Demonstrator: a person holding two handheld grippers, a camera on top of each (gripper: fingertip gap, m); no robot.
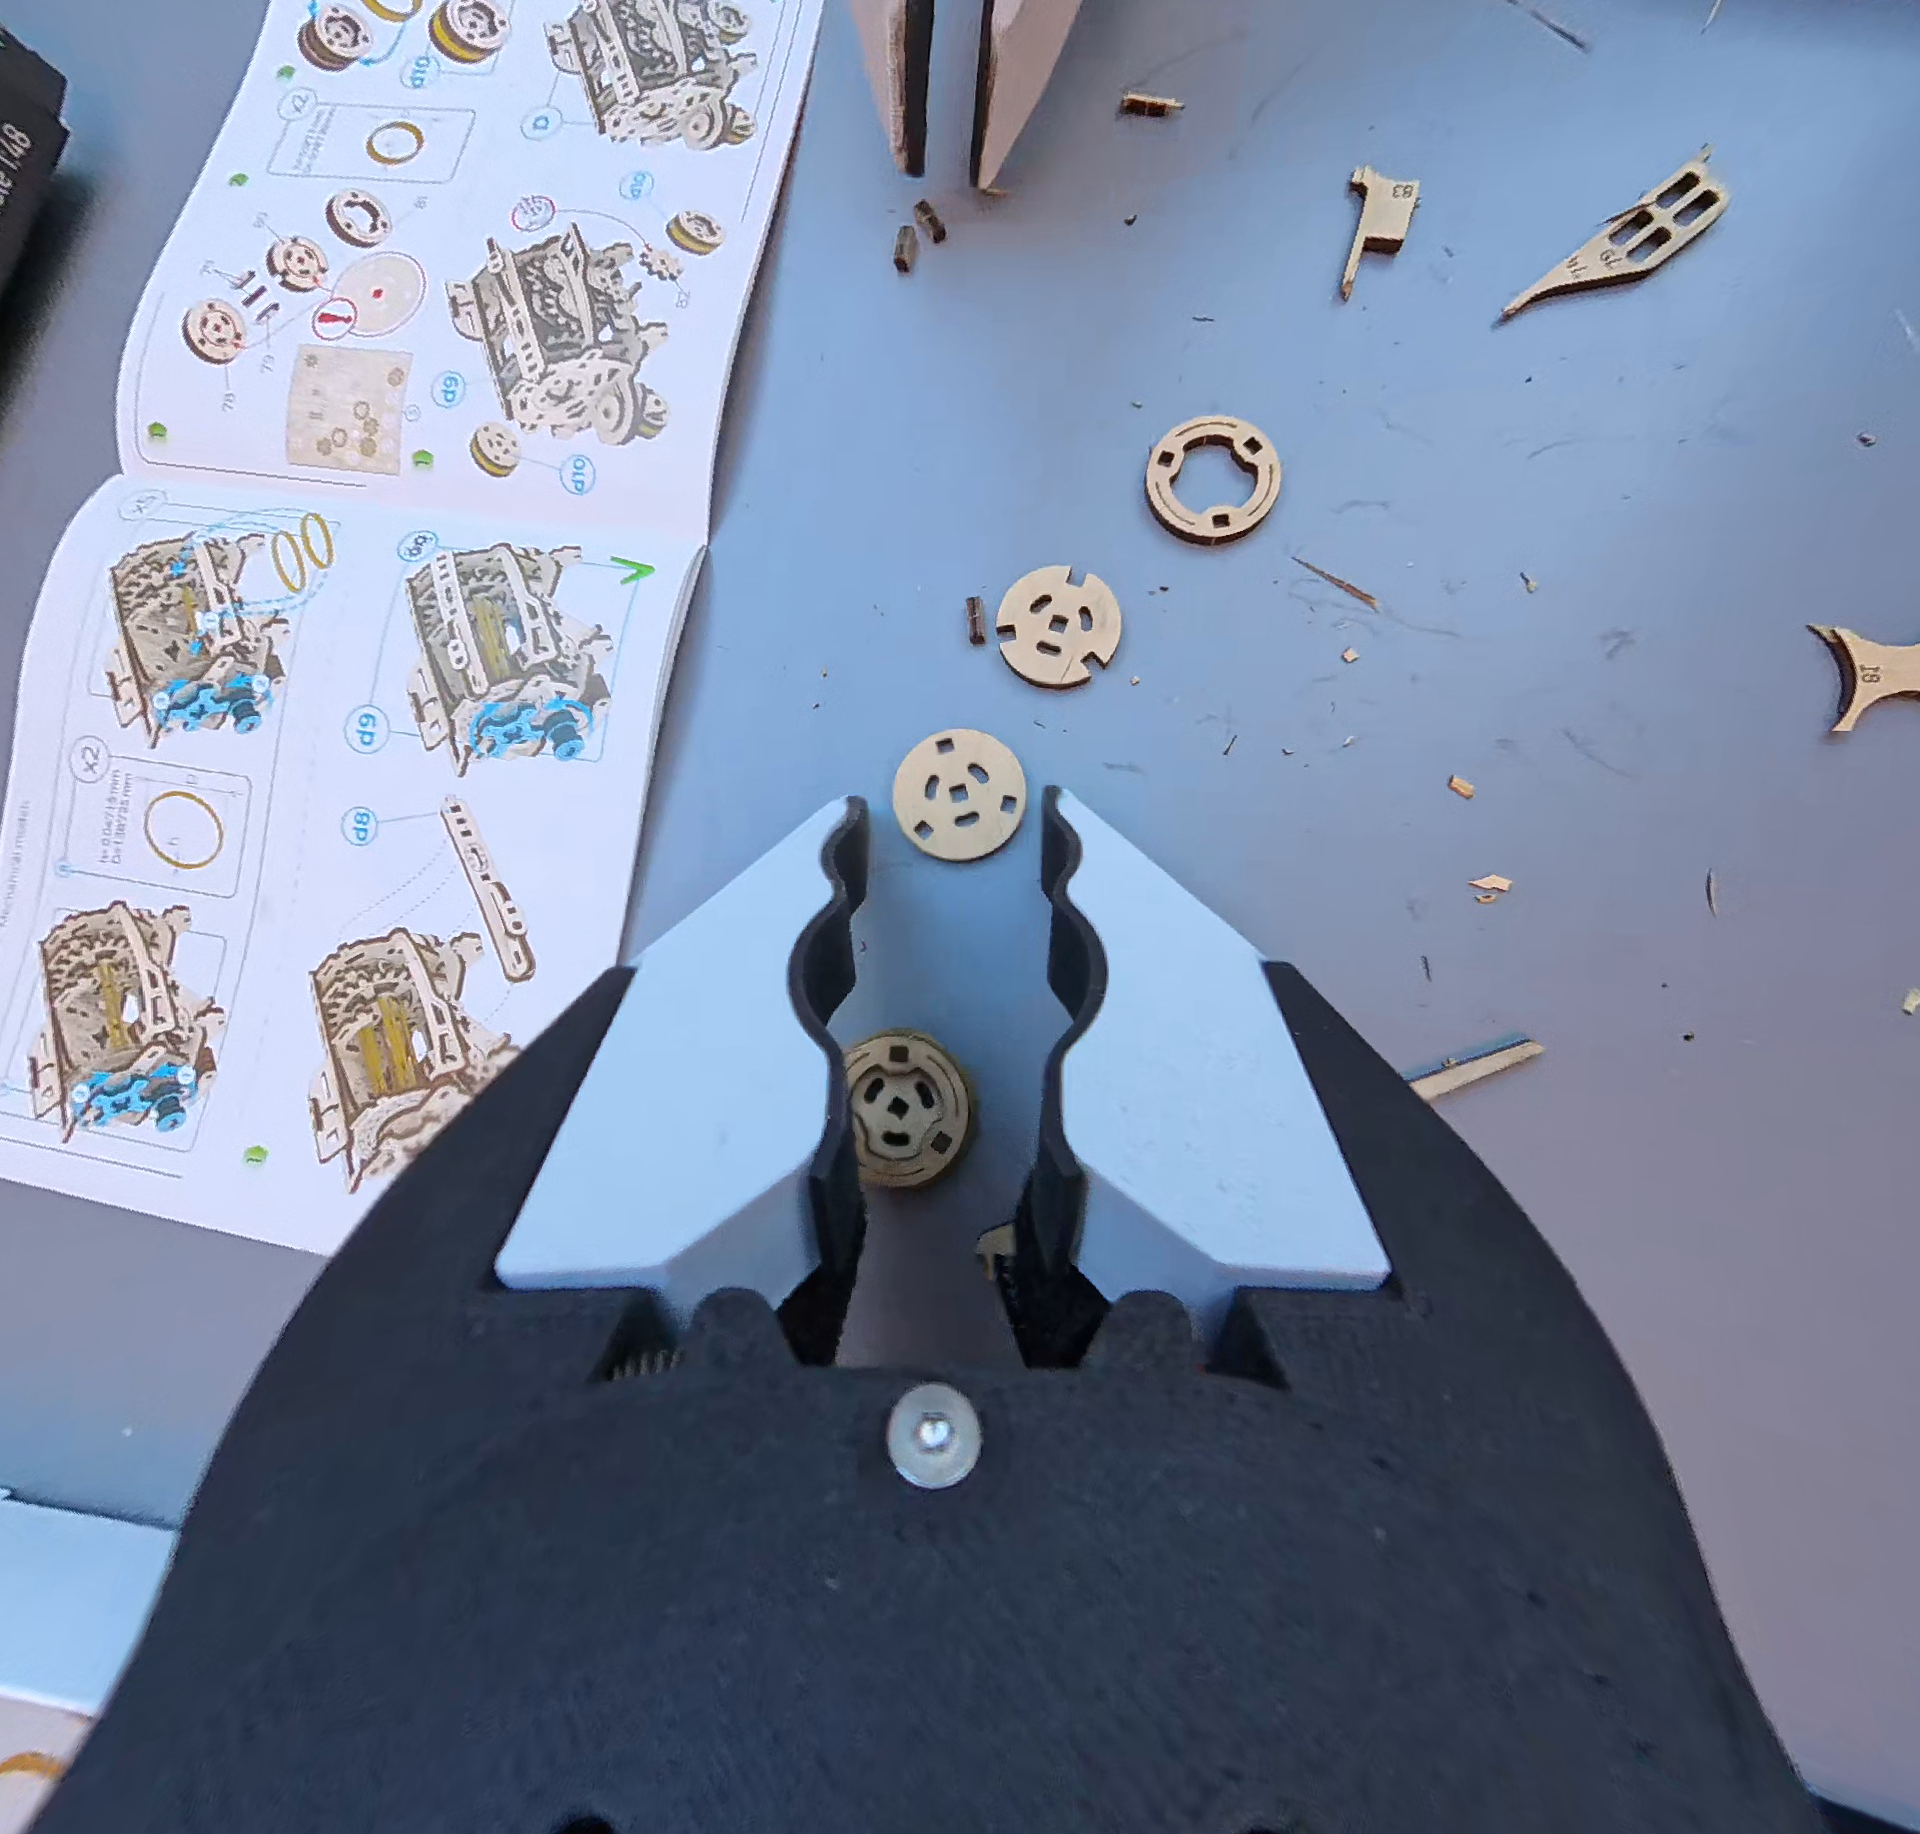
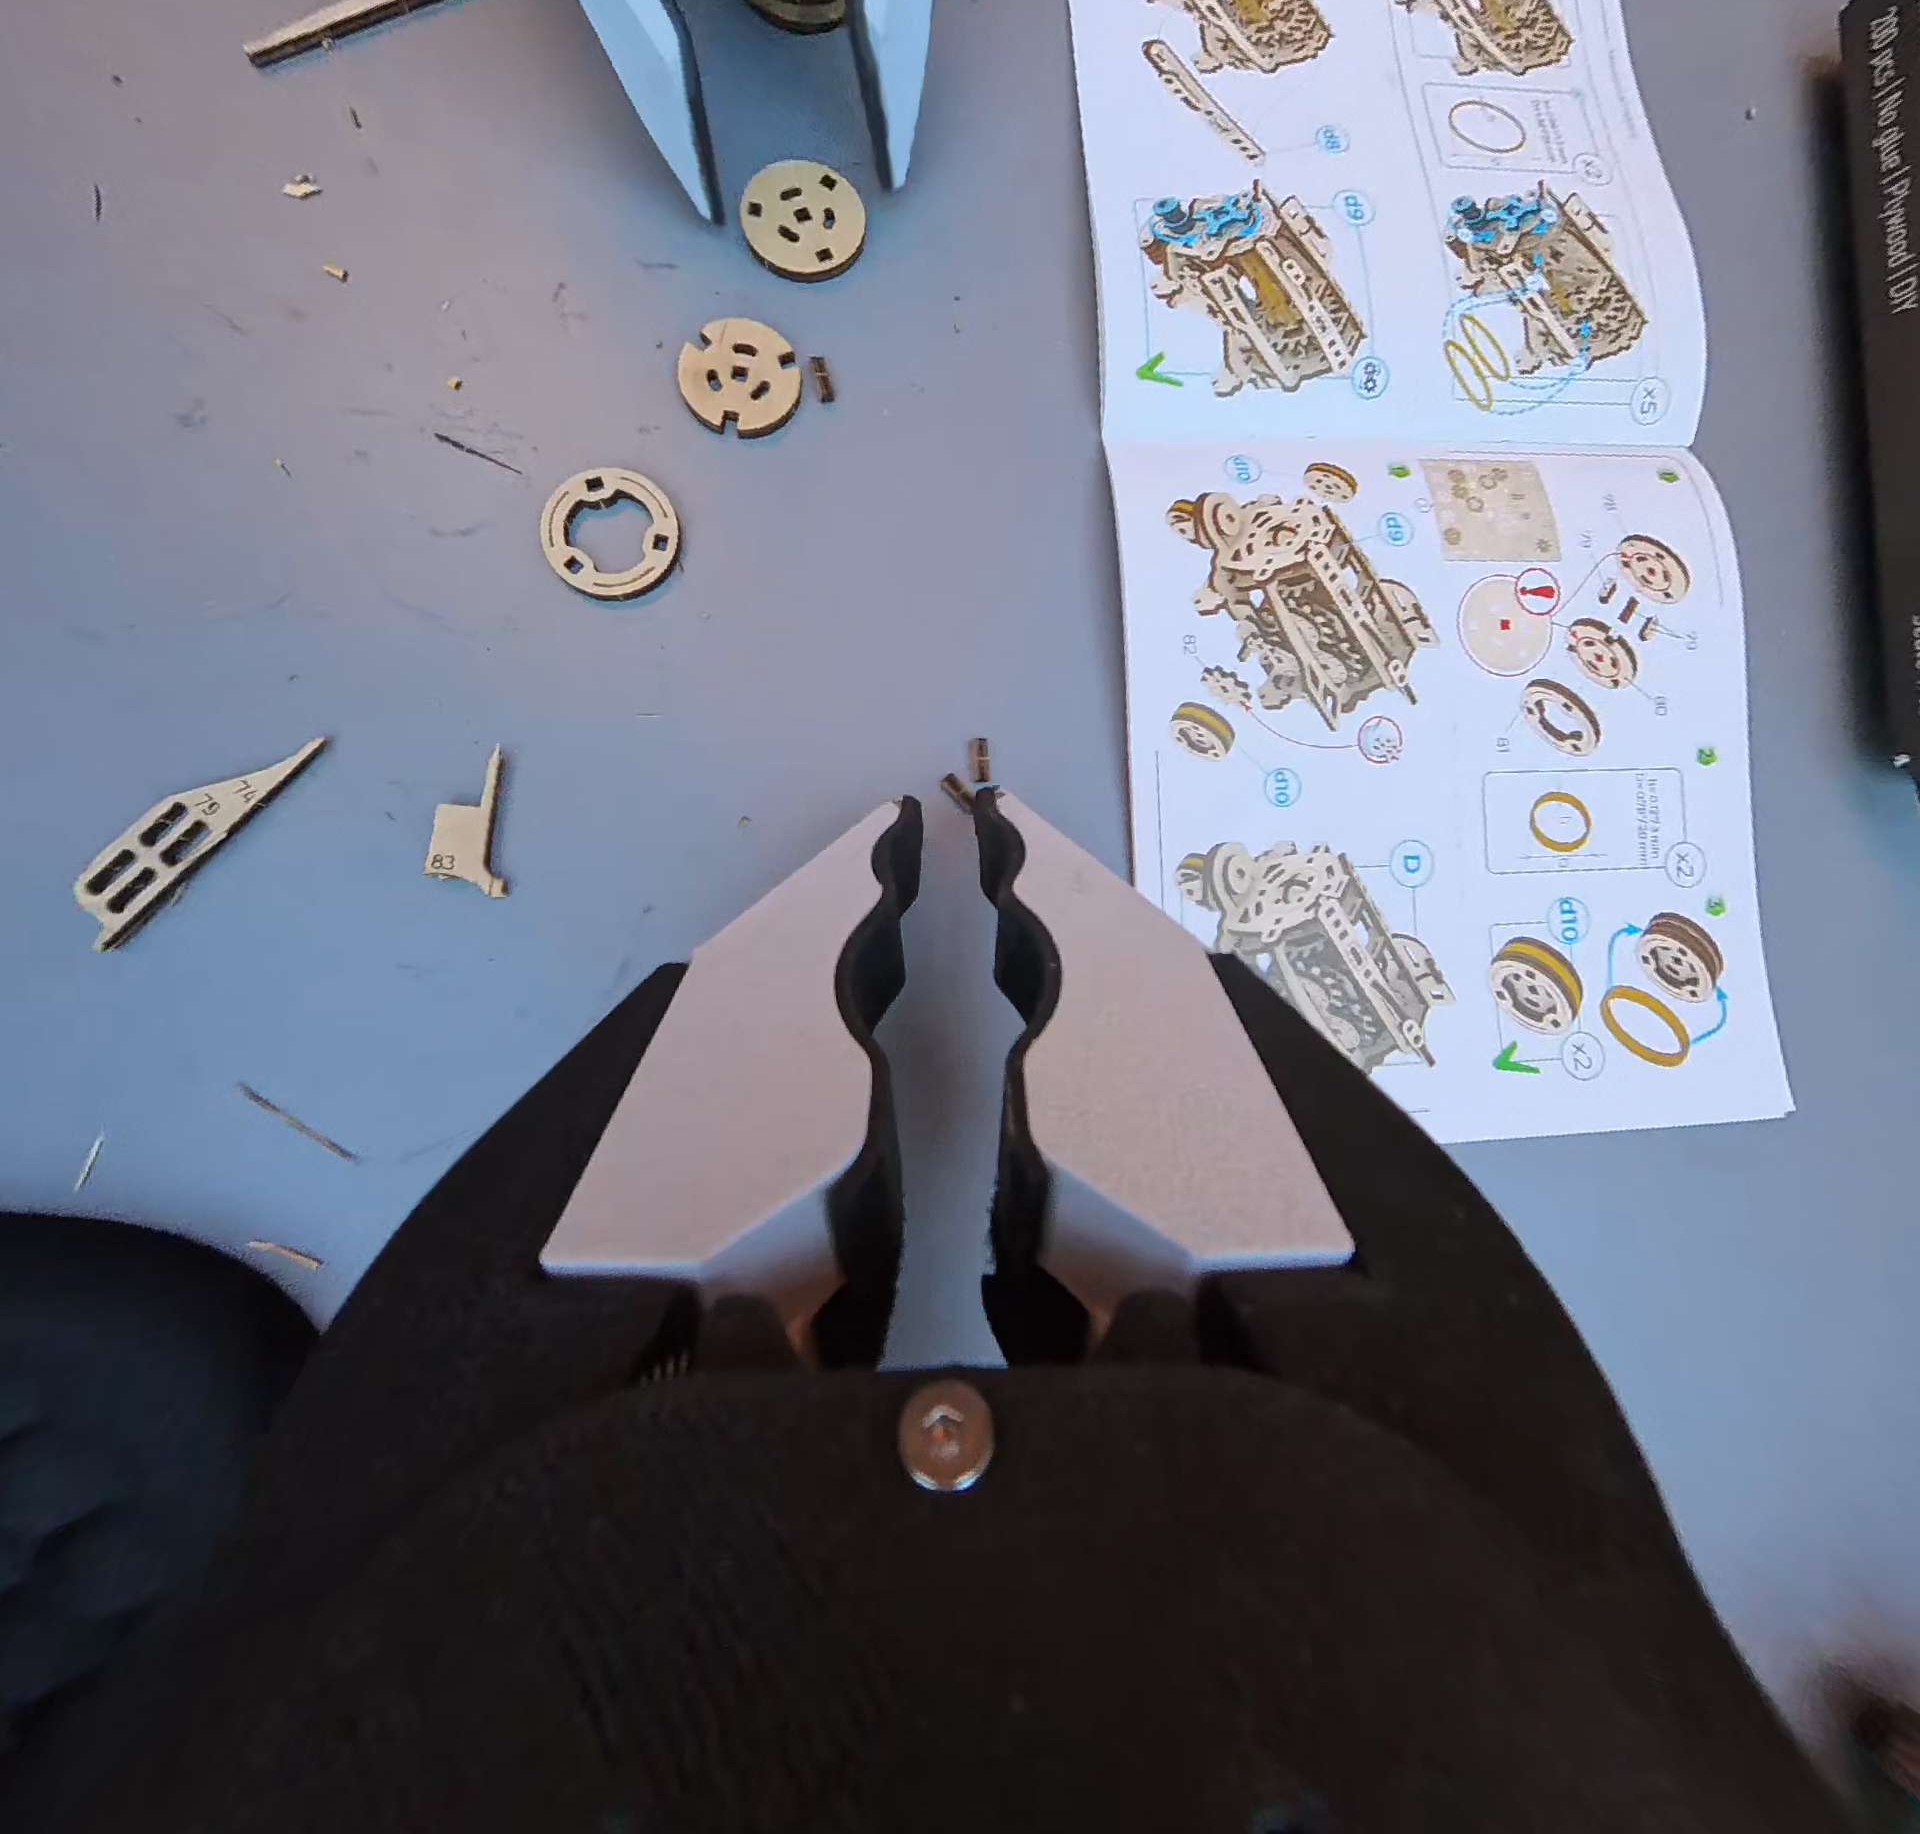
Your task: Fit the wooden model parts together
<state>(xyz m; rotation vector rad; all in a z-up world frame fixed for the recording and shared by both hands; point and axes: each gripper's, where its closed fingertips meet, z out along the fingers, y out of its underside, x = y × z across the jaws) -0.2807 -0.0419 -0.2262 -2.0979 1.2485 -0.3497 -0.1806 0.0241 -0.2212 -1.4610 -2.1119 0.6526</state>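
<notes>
Between the fingers of the left tool (image 1: 954, 813), close under the camera, stands a small assembled wooden wheel (image 1: 907, 1109), apparently resting on the grey bench (image 1: 1455, 558); the jaws stand apart and touch neither it nor anything else. Just past the fingertips lies a flat slotted disc (image 1: 959, 795), flush on the bench and squarely on the tool's line. Beyond it, trending up and to the right, come a notched disc (image 1: 1058, 626) with a tiny peg (image 1: 975, 619) beside it, then an open ring (image 1: 1212, 479).

To the left of that row an instruction booklet (image 1: 436, 257) lies open. To the right, scrap pieces and splinters are scattered well apart from the discs.

In the right wrist view the right tool (image 2: 948, 802) points back toward the same row, its jaws nearly together with a narrow gap and nothing held. Two tiny pegs (image 2: 968, 771) lie right at its fingertips, one of them touching the right finger (image 2: 992, 828).

Judged from this, the left tool is far nearer the slotted disc, which lies dead ahead. The right tool is set for the pegs. Both are pitched steeply down at the bench.
</notes>
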